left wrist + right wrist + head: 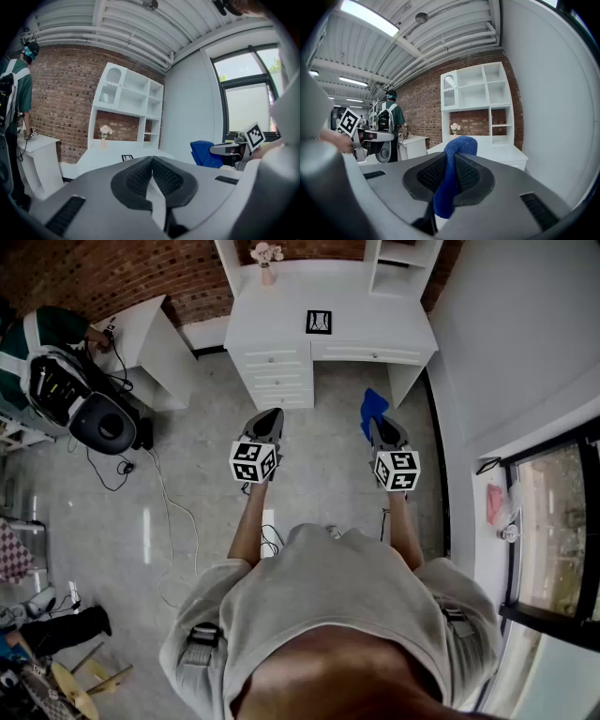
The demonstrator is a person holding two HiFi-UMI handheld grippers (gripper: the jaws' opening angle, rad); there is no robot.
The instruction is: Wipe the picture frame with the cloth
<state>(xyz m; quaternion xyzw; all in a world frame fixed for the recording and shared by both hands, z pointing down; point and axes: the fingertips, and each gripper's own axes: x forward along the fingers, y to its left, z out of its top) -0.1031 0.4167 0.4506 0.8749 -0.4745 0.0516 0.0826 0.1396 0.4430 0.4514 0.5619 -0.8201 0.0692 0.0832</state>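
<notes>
A small black picture frame (319, 322) stands on the white desk (356, 334) ahead of me; it shows small in the left gripper view too (127, 158). My right gripper (377, 425) is shut on a blue cloth (373, 408), which sticks up between its jaws (457, 154). My left gripper (270, 418) is shut with nothing in it (151, 161). Both grippers hang over the floor, well short of the desk.
A pink vase with flowers (267, 261) stands at the desk's back. A white side table (155, 338) stands at the left, with a person in green (47, 329) and a black round device (105, 423) beside it. Cables (164, 498) lie on the floor. A window (553, 521) runs along the right.
</notes>
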